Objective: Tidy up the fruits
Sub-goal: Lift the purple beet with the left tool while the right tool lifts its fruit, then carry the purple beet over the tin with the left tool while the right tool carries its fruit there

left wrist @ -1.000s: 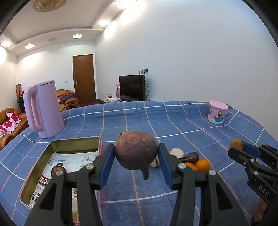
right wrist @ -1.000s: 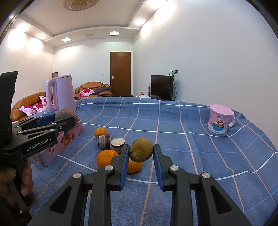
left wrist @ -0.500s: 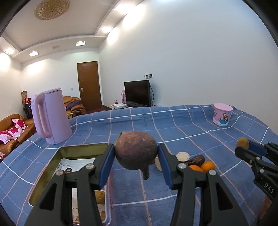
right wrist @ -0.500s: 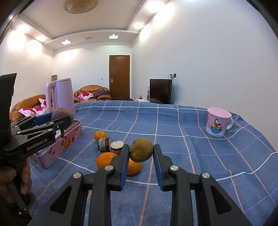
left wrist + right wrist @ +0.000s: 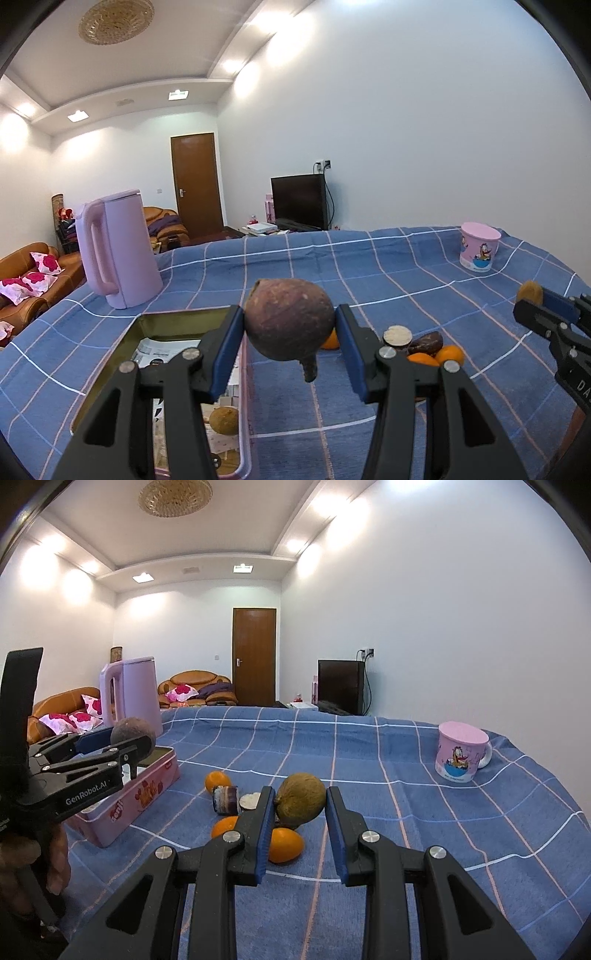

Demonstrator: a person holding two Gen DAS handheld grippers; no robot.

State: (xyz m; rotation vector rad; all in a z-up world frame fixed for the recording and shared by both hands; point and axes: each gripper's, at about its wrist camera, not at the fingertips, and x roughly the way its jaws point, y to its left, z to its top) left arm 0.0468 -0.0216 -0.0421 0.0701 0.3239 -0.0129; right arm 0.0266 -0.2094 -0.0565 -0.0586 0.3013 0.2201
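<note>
My left gripper (image 5: 290,328) is shut on a round purple-brown fruit (image 5: 290,323) with a short stem, held above the right rim of the open pink tin (image 5: 173,319). A small brown fruit (image 5: 224,420) lies in the tin. My right gripper (image 5: 300,805) is shut on a brown-green kiwi-like fruit (image 5: 301,796), held above the loose pile of oranges (image 5: 284,844) and cut purple pieces (image 5: 225,799) on the blue cloth. The left gripper also shows in the right wrist view (image 5: 127,744), over the tin (image 5: 129,805).
A tall pink kettle (image 5: 118,251) stands behind the tin. A pink cartoon mug (image 5: 460,757) stands at the far right of the blue checked tablecloth (image 5: 406,812). Sofas, a door and a TV lie beyond the table.
My left gripper has risen and tilted up with its fruit, showing more of the tin below. My right gripper has held its fruit almost in place.
</note>
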